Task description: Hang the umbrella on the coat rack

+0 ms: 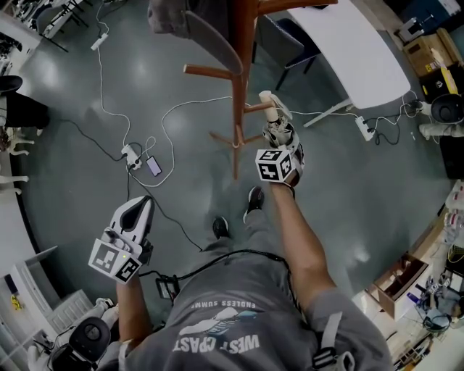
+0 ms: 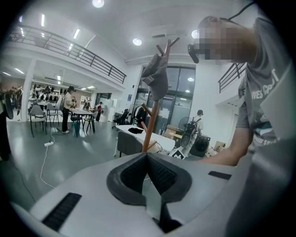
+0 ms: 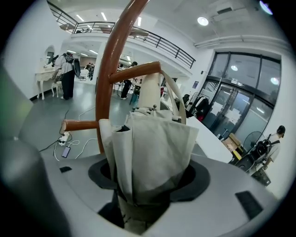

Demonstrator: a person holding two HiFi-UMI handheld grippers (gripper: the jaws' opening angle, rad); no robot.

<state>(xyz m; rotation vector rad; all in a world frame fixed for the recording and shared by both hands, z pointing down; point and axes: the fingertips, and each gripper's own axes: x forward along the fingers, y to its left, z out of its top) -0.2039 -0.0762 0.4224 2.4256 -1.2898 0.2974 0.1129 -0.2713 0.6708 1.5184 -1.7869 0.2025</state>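
Pinching folded umbrella [image 3: 148, 152] in right gripper [image 3: 149, 187], handle raised beside coat rack [image 3: 111, 69] peg [image 3: 134, 71] so its strap can catch; left gripper [image 2: 148, 173] pressed together, empty, parked low.

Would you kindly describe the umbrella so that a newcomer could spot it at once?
Find the brown wooden coat rack. Beside its lower pegs, the right claw is shut on the umbrella: a folded bundle of pale beige fabric, unlike the grey garment hung higher up.

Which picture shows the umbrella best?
The right gripper view: the folded umbrella fills it, clamped between the fingers. The head view shows only its top end near the coat rack. I can't pick it out in the left gripper view.
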